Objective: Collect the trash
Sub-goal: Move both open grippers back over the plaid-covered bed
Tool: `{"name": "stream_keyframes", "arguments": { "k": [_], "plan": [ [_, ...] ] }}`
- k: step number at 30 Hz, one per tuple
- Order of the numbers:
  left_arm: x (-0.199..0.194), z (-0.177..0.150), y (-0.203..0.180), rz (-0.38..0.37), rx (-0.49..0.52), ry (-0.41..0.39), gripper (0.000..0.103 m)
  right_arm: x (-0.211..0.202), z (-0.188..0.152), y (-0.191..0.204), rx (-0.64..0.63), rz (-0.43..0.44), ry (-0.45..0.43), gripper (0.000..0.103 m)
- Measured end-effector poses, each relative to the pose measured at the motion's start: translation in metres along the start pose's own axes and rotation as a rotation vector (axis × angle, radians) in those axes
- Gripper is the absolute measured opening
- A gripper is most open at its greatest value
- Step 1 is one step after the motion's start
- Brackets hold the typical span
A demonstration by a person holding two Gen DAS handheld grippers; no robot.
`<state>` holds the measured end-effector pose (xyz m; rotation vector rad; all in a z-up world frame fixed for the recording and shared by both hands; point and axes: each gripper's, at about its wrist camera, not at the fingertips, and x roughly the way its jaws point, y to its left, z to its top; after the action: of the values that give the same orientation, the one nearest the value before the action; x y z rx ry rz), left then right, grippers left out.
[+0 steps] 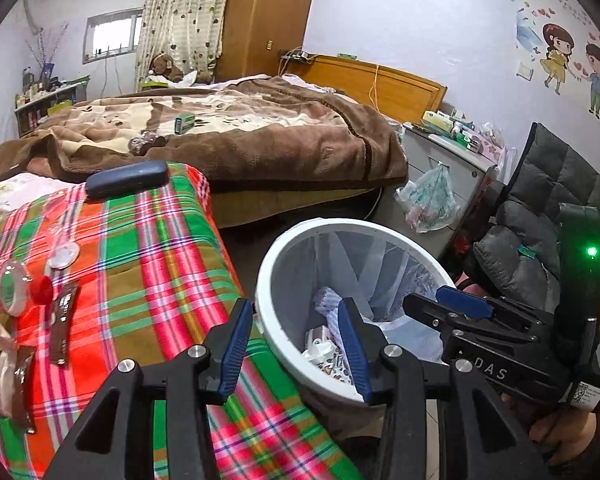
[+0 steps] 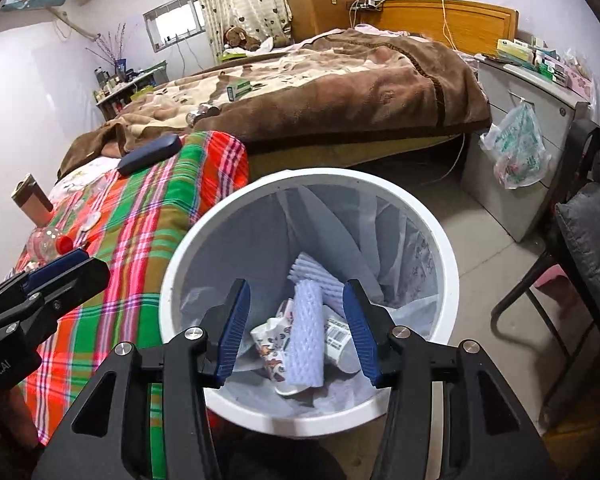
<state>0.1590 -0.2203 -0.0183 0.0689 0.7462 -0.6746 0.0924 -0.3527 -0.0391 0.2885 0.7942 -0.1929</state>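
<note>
Both grippers' fingers (image 2: 355, 328) parted, apparently empty, over bin (image 2: 383, 188).

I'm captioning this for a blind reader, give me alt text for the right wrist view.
The open right gripper hangs empty over a white bin holding foam netting and wrappers. A plaid cloth with a bottle lies left.

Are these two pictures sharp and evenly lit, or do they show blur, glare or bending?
Left wrist view: plaid cloth smears near the bottom edge, window blown out white, walls curve strongly. Right wrist view: sharper, trash bin rim crisp, corners dark, same fisheye bending.
</note>
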Motion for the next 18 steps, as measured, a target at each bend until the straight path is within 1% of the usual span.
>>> {"name": "stream_keyframes", "arguments": {
  "k": [7,18],
  "plan": [
    [-0.023,-0.007,0.016,0.025,-0.034,-0.027,0.044,-0.006,-0.003,0.013,-0.015,0.018,-0.012,0.050],
    [-0.061,-0.020,0.054,0.103,-0.077,-0.068,0.044,-0.012,-0.004,0.047,-0.059,0.069,-0.035,0.050]
  ]
}}
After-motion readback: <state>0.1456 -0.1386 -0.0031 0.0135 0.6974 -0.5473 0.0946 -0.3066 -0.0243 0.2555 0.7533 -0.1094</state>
